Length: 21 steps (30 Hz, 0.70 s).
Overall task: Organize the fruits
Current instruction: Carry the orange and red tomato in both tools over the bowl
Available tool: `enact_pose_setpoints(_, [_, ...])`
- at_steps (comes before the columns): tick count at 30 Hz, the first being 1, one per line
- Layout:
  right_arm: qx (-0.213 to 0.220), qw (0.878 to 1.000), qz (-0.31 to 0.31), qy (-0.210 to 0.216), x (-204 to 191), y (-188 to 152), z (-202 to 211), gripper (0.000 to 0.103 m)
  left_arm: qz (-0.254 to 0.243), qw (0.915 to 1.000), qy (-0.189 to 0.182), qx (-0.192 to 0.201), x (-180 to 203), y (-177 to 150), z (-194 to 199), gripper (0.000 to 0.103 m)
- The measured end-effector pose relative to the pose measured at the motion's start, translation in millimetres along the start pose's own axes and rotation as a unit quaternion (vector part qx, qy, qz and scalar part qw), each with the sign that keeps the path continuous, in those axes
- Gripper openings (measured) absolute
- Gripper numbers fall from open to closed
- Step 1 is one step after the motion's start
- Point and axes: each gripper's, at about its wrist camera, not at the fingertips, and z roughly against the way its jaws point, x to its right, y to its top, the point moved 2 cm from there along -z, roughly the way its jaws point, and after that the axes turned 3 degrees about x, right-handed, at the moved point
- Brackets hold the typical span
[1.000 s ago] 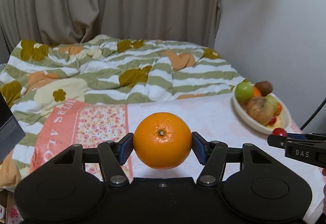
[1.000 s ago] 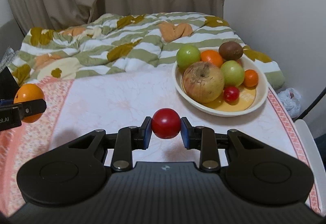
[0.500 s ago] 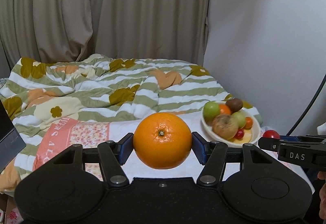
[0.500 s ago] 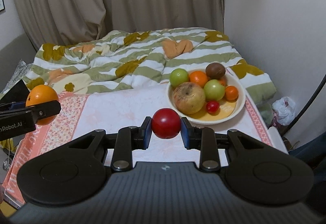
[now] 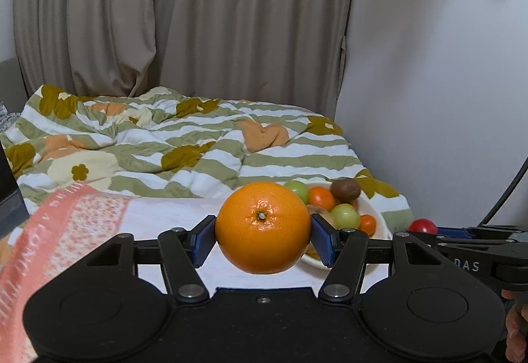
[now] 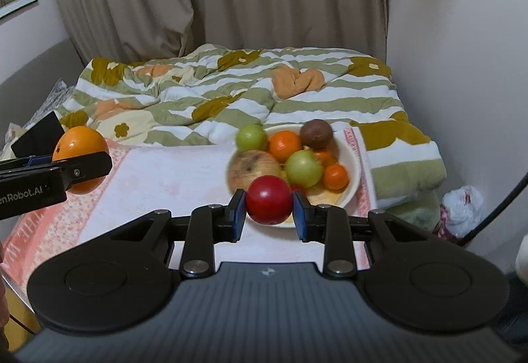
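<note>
Left wrist view: our left tool (image 5: 263, 232) holds an orange (image 5: 263, 227), its blue pads pressed on either side, stem end toward the camera, the jaws set fairly wide to fit it. The fruit hangs in the air above a tabletop (image 5: 171, 214) covered with a pale cloth that has a pink flowered border. Just behind the orange, to its right, sits a cream fruit bowl (image 5: 376, 217), partly hidden. At the right edge we see our right tool (image 5: 429, 232) from the side, carrying a small red fruit (image 5: 422, 226). Beyond the tabletop lies a bed with a green striped quilt (image 5: 184, 145), then beige curtains.

Right wrist view: our right tool (image 6: 269, 209) is closed narrowly on the round red fruit (image 6: 268, 199), pads touching both sides. Directly past it is the bowl (image 6: 351, 161), slightly blurred, filled with a large blotchy apple (image 6: 249, 164), two green fruits, several small oranges and a brown one. At the left edge our left tool (image 6: 82, 163) shows side-on with the orange (image 6: 81, 145) held well away from the bowl.

We judge that both fruits are being carried, lifted clear of the tabletop. The next move calls for choosing where each belongs, lowering it there gently, and opening the jaws only once the fruit rests, so it cannot roll off.
</note>
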Motion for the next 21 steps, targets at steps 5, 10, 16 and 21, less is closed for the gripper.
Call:
enact_pose_setpoints(5, [-0.008,1.000,0.009,0.005,38.7,6.4,-17.9,0.045,-0.003,0.9999,-0.004,-0.014,31.0,-4.8,-27.9,0.065])
enact_pose_setpoints(10, [-0.014,1.000,0.004,0.001,69.1,8.6,-37.4,0.045,-0.020,0.9989,-0.020,-0.036,59.5,-13.7,-62.3,0.065])
enact_pose_setpoints(16, [-0.024,1.000,-0.010,-0.010,93.4,5.0,-56.3,0.045,-0.064,0.9958,-0.034,-0.057,86.4,-26.9,-101.2,0.065])
enact_pose_setpoints(21, [-0.034,0.999,-0.018,-0.020,102.7,-2.3,-69.7,0.045,-0.118,0.9905,-0.033,-0.062,102.1,-41.3,-129.1,0.065])
